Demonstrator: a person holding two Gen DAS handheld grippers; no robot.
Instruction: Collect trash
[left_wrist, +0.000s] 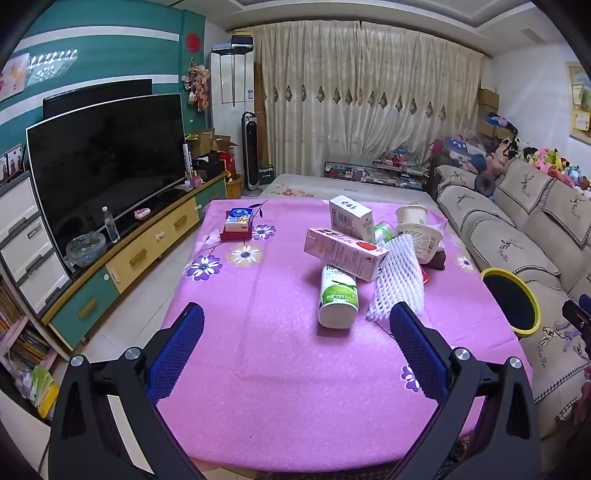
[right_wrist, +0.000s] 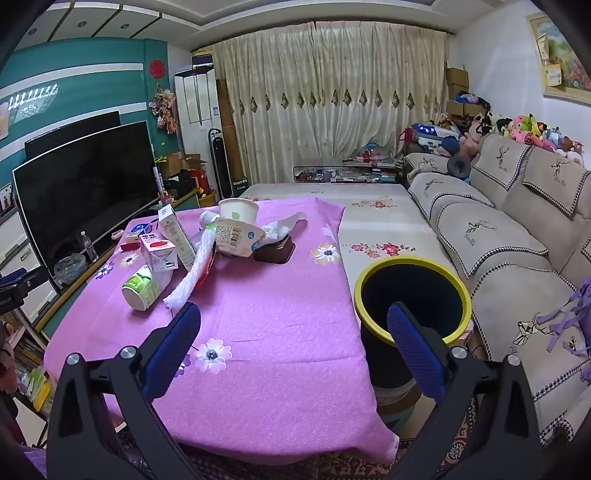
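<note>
A heap of trash lies on the pink flowered tablecloth (left_wrist: 258, 332): a green-labelled bottle (left_wrist: 338, 297) on its side, a pink carton (left_wrist: 345, 253) across it, a white carton (left_wrist: 351, 218), white foam netting (left_wrist: 399, 277) and paper cups (left_wrist: 419, 236). My left gripper (left_wrist: 295, 314) hovers open over the near part of the table, short of the bottle, nothing between its blue pads. In the right wrist view the same bottle (right_wrist: 142, 288), netting (right_wrist: 195, 266) and cups (right_wrist: 238, 232) lie at the left. My right gripper (right_wrist: 293, 314) is open, empty, beside the black bin with a yellow rim (right_wrist: 412, 295).
The bin (left_wrist: 511, 301) stands between the table's right edge and a beige sofa (right_wrist: 517, 236). A tissue box (left_wrist: 238, 221) sits at the far left of the table. A large TV (left_wrist: 107, 162) on a low cabinet runs along the left wall.
</note>
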